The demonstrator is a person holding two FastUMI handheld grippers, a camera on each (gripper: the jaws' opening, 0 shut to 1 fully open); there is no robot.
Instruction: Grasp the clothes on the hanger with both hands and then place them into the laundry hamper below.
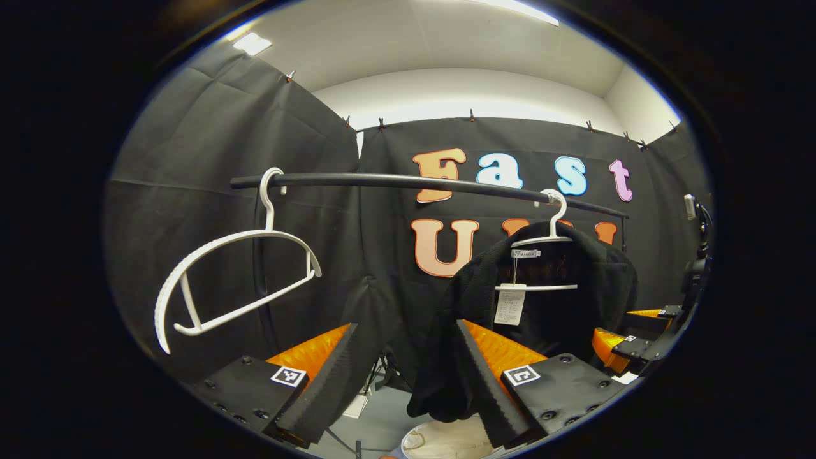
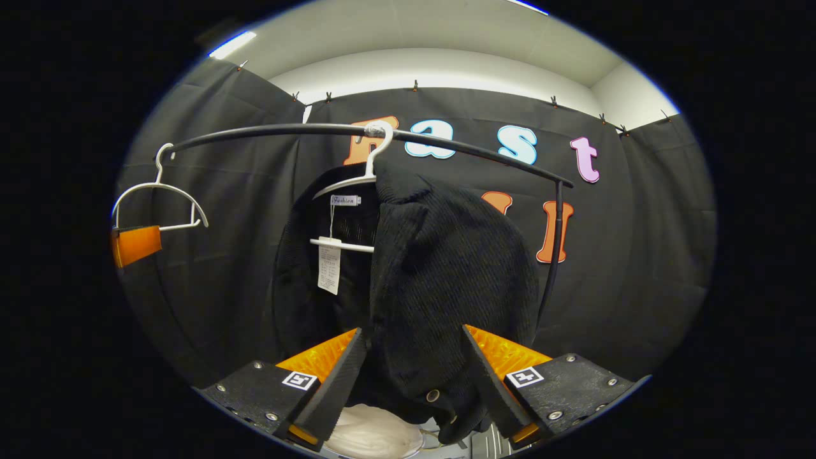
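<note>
The black jacket [image 2: 440,268] is hung on a white hanger [image 2: 357,182] near the right end of the rail [image 2: 280,129] – the hamper [image 2: 376,437] is seen below. Left gripper [image 1: 405,370] and right gripper [image 2: 414,376] fingers are both spread wide, nothing gripped – an empty hanger [image 1: 223,280] is hung at the rail's left end

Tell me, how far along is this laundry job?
Early on. One white hanger already hangs bare on the rail. The black garment is on its own hanger; both sets of tongs, left and right, are open near its hem. Gripping it and lowering it into the hamper remains.
</note>
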